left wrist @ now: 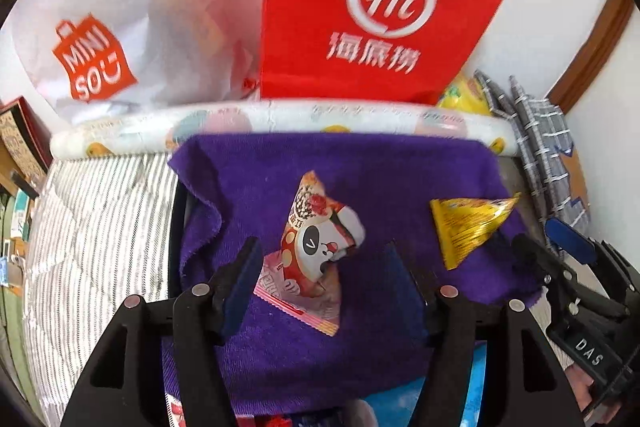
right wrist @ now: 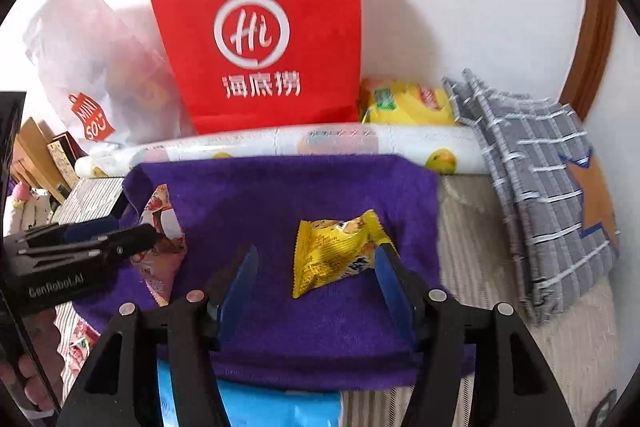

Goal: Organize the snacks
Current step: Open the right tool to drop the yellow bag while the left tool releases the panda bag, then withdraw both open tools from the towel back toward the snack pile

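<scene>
A pink and red panda snack packet [left wrist: 316, 247] lies on the purple towel [left wrist: 380, 179]. My left gripper [left wrist: 320, 267] stands open around the packet. The left pad touches the packet's edge and the right pad is apart from it. A yellow snack packet [right wrist: 336, 251] lies on the same towel [right wrist: 280, 187]. Around it my right gripper [right wrist: 316, 267] is open, with its right fingertip [right wrist: 386, 255] against the packet's corner. In the left wrist view the yellow packet [left wrist: 468, 227] sits beside the right gripper [left wrist: 560, 255]. From the right wrist, the left gripper [right wrist: 120, 239] shows over the panda packet [right wrist: 160, 227].
A red paper bag [right wrist: 260, 47] and a white Miniso bag [right wrist: 88, 67] stand against the wall behind a rolled fruit-print mat [right wrist: 280, 143]. A yellow package [right wrist: 404, 103] and a grey checked cloth [right wrist: 540, 187] lie at the right. A blue packet [right wrist: 260, 407] sticks out under the towel.
</scene>
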Tool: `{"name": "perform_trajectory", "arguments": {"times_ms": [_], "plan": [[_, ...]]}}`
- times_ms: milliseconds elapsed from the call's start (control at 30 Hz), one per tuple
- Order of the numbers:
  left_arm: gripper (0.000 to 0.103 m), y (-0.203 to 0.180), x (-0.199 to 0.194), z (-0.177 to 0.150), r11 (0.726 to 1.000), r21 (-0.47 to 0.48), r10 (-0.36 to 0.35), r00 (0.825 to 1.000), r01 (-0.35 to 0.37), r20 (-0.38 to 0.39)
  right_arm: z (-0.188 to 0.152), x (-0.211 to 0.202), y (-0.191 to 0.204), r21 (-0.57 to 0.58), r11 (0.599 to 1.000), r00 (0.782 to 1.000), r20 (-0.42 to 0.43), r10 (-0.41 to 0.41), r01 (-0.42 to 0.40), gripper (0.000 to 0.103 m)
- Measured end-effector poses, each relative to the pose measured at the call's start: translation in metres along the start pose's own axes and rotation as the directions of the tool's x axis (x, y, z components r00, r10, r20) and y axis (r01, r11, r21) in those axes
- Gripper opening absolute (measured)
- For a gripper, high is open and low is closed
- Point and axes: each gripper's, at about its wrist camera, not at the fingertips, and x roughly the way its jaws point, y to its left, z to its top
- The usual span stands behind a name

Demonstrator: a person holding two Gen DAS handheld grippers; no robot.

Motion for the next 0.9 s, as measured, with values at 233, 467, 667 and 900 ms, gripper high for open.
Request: {"name": "perform_trajectory", "arguments": {"times_ms": [233,467,667,900], "plan": [[0.063,-0.014,-0.05,-0.014,0.999,0.026,-0.029,0.995,0.027,0.095,-0.014,-0.047,-0.01,0.04,0.998,0.997,0.065,-0.04,0.038,0.059],[0.063,-0.019,-0.096,-0.033,0.999,0.011,-0.047,0.99,0.046,0.134,-0.031,-0.099,-0.015,0.099,0.995,0.992,0.124,-0.03,0.018,0.059],[0.063,-0.032,-0.136,-0.058,0.997,0.04,-0.064,0.986,0.059,0.151,-0.046,-0.138,-0.001,0.065,0.998,0.99,0.142,-0.002,-0.007,0.059],[0.063,-0.04,-0.171,-0.087,0.997,0.052,-0.064,0.984,0.056,0.167,-0.075,-0.173,0.016,0.022,0.999,0.986,0.16,-0.049,0.046,0.059]]}}
